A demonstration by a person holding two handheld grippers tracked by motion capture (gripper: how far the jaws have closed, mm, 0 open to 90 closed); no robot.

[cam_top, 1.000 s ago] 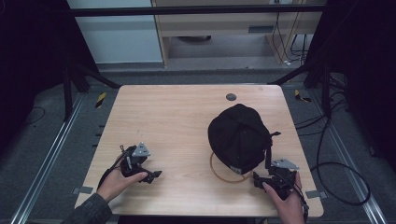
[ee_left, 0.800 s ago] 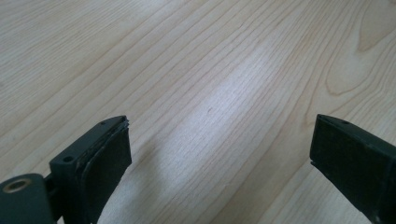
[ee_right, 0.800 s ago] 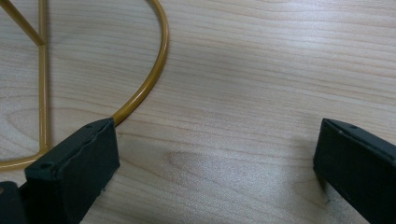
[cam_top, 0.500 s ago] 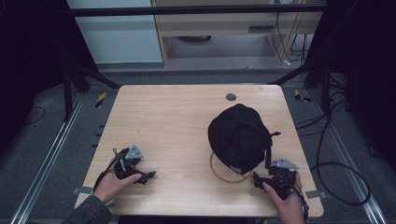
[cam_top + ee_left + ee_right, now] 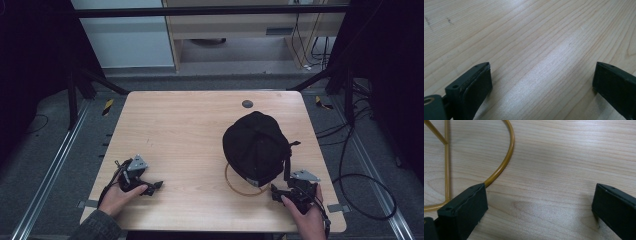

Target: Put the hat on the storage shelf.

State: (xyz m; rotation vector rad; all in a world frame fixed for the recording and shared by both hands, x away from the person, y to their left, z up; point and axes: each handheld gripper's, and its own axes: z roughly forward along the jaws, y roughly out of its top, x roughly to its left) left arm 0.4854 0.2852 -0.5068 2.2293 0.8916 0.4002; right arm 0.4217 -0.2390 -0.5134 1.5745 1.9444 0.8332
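Observation:
A black cap sits on a gold wire stand whose ring base lies on the wooden table, right of centre. My left gripper rests low over bare wood near the front left. Its jaws have just been opening, and in the left gripper view they stand wide with nothing between them. My right gripper is at the front right, just beside the ring. In the right gripper view it is open over bare wood, with the gold ring passing by its left jaw tip.
A small dark round disc lies near the table's far edge. Black frame posts and cables stand around the table, and a cable loops on the floor at the right. Bare wood spans the middle and the left half.
My left hand has slid a little to the left and sunk toward the table. The right hand and the cap have stayed put.

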